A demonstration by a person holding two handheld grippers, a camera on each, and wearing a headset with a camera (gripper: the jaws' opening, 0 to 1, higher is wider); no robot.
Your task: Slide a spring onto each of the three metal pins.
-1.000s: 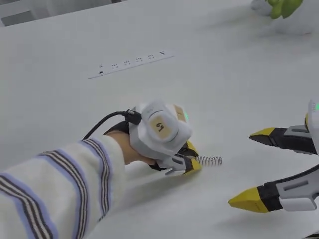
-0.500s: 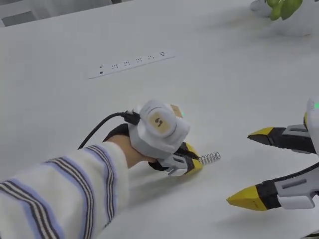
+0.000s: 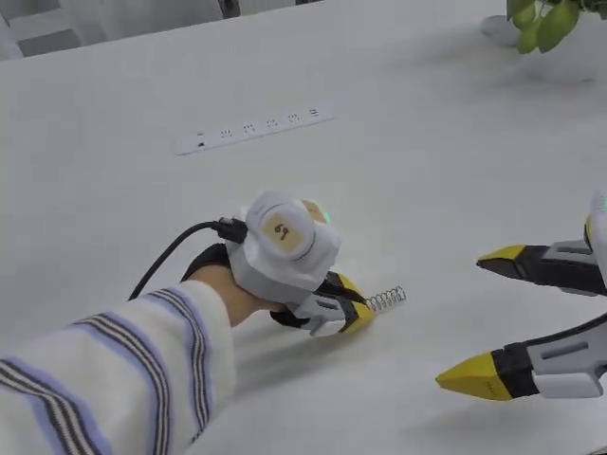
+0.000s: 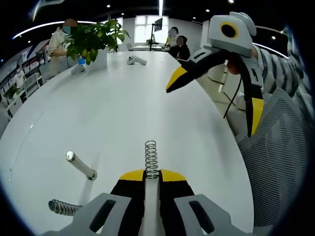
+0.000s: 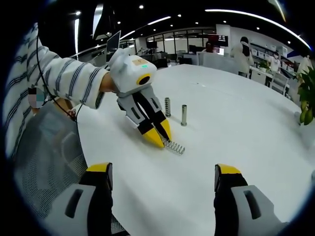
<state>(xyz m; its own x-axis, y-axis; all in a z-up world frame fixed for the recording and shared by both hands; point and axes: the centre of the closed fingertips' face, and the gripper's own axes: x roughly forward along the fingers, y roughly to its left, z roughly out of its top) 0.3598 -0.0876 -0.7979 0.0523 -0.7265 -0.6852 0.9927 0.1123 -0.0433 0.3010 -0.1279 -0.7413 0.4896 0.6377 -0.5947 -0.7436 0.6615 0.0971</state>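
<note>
Low over the white table [image 3: 427, 171], the left gripper [image 3: 358, 311] has its yellow-tipped jaws pressed together on one end of a spring [image 3: 386, 300], and the rest of the coil sticks out past the tips, slanting a little across the tabletop. A hand [image 3: 223, 284] in a striped sleeve [image 3: 114, 379] grips this tool, and a black cable [image 3: 175, 251] leaves its back. In the left gripper view the spring [image 4: 151, 156] runs straight ahead from the left gripper [image 4: 151, 176]; a pale strip lies between the jaws behind it, and I cannot tell what it is. Off to the left in that view sit a bare pin [image 4: 81, 165] and, closer to the bottom edge, a second pin [image 4: 63, 207] with a coil around it; whether they stand or lie I cannot tell. The right gripper view puts both just behind the left gripper [image 5: 158, 136], near each other but apart: the second pin [image 5: 167, 106] on the left, the bare pin [image 5: 184, 115] on the right, with the held spring [image 5: 174, 146] pointing the other way. Well apart on the right, the right gripper [image 3: 479, 318] hangs above the table with its jaws spread wide. Farther back lie a white power strip [image 3: 254, 128] and a green plant [image 3: 545, 19]
</note>
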